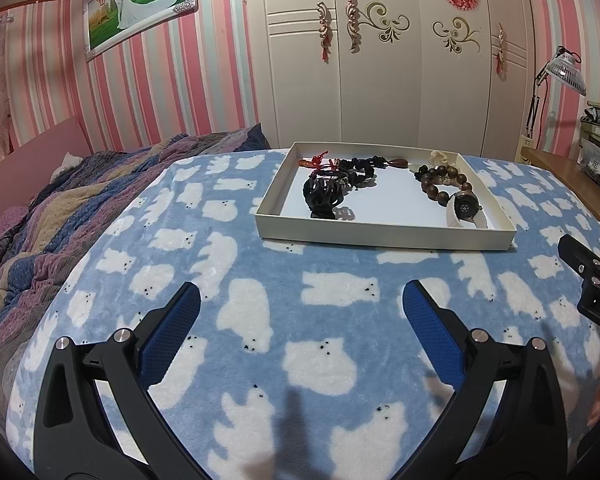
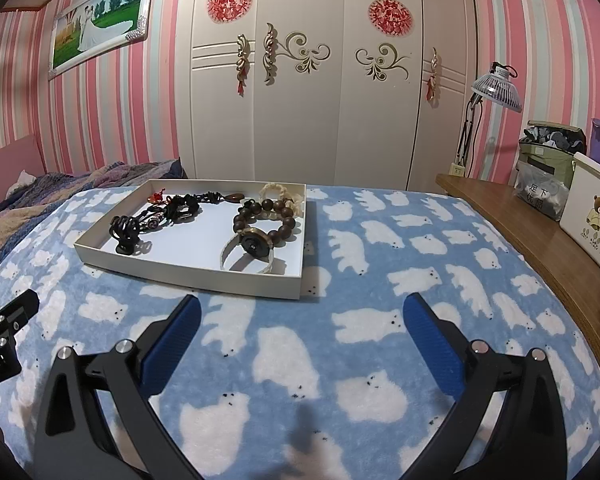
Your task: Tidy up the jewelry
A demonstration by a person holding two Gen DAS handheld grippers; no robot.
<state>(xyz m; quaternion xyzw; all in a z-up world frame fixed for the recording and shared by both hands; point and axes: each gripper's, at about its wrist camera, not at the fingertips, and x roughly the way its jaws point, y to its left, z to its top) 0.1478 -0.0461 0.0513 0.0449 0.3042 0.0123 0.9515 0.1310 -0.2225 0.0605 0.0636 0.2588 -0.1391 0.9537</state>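
Observation:
A shallow white tray lies on the blue bear-print blanket. It holds a black hair claw, dark cords with a red knot, a brown bead bracelet, a watch with a white band and a pale bracelet. My left gripper is open and empty, short of the tray. My right gripper is open and empty, near the tray's front right corner.
The blue blanket covers the bed. A striped quilt is bunched at the left. A wooden ledge with bags and a white box runs along the right. A white wardrobe stands behind.

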